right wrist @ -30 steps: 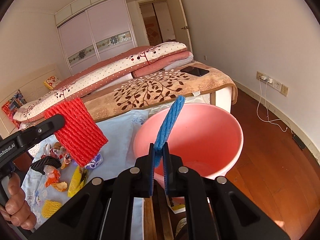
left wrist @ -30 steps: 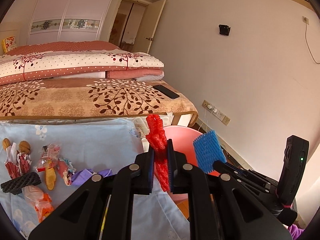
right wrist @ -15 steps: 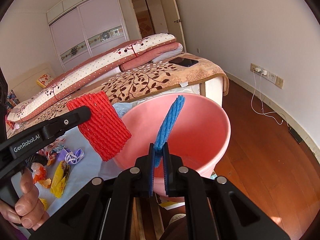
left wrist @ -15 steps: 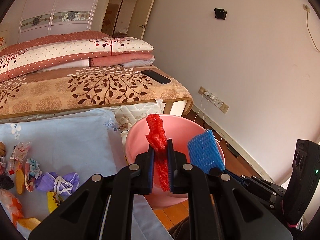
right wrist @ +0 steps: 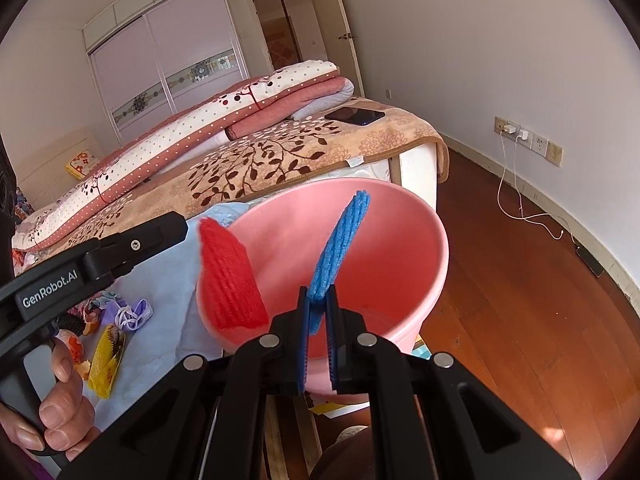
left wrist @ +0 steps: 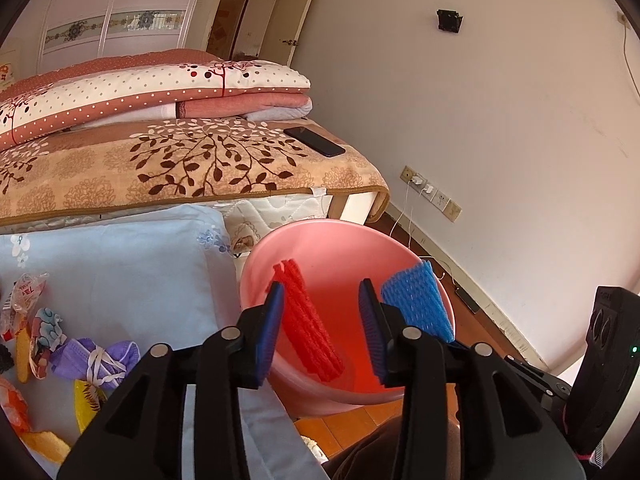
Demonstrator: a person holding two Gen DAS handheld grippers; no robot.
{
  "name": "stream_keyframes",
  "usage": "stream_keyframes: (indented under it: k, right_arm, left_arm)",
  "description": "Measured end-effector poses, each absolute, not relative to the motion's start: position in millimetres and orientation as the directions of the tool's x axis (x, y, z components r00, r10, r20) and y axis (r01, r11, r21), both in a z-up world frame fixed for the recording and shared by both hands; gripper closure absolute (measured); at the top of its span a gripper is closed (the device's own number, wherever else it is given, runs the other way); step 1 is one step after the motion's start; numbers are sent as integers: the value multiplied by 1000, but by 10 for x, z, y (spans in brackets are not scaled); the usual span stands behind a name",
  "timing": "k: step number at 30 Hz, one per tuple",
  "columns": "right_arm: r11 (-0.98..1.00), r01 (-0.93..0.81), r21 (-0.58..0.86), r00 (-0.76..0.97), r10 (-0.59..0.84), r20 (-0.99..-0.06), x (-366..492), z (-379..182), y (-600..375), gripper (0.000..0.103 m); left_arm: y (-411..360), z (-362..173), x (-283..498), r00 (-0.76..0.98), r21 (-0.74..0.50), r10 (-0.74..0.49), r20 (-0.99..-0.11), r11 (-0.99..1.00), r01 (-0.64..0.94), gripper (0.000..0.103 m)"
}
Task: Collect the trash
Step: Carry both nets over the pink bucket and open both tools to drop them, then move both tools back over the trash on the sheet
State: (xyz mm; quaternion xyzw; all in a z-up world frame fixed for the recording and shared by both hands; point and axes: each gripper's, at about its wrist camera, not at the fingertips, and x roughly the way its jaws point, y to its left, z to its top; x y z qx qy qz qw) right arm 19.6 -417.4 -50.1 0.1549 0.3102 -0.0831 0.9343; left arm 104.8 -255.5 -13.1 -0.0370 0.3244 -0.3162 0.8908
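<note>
A pink bucket (left wrist: pixel 320 236) stands on the floor beside a table with a light blue cloth (left wrist: pixel 120 264). My left gripper (left wrist: pixel 322 330) is open over the bucket's mouth. A red foam net (left wrist: pixel 308 332) is loose between its jaws, dropping into the bucket; it also shows in the right wrist view (right wrist: pixel 230 280). My right gripper (right wrist: pixel 318 344) is shut on a blue foam net (right wrist: pixel 340 244) and holds it upright over the bucket (right wrist: pixel 400 248). The blue net shows in the left wrist view (left wrist: pixel 418 304).
Wrappers, a purple mask (left wrist: pixel 96 360) and a yellow wrapper (right wrist: pixel 106 356) lie on the cloth at the left. A bed (left wrist: pixel 180 160) with a phone (left wrist: pixel 314 142) stands behind. Wooden floor (right wrist: pixel 520 300) and a charger cable lie to the right.
My left gripper has opened and let go of the red foam net, which now falls into the bucket. Both grippers have moved closer over the bucket. The right stays shut on the blue net.
</note>
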Motion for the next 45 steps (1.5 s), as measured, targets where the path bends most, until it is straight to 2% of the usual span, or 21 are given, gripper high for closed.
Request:
stream_keyframes:
  k: [3, 5, 7, 16, 25, 45]
  right_arm:
    - [937, 257, 236, 791, -64, -608, 202, -510, -4191, 90]
    - [935, 264, 238, 793, -70, -605, 187, -508, -4193, 73]
    - [933, 268, 241, 797, -74, -599, 172, -496, -4193, 66]
    - [942, 241, 235, 810, -62, -583, 99, -394, -4080, 66]
    - [960, 175, 218, 829, -25, -558, 2, -262, -3770, 59]
    - [981, 32, 191, 816, 85, -571, -105, -246, -3072, 57]
  left_arm:
    - [-2530, -110, 1046, 591, -276, -587, -553, 799, 534, 64]
    - [-2512, -99, 1041, 591, -283, -589, -551, 798, 531, 64]
    - [-2493, -88, 1027, 594, -285, -589, -548, 799, 530, 64]
    - [-2350, 12, 940, 611, -292, -588, -531, 803, 519, 64]
    - [-2092, 111, 799, 637, -283, -565, -525, 821, 496, 64]
    - [-1058, 186, 429, 730, -215, -436, -527, 899, 381, 64]
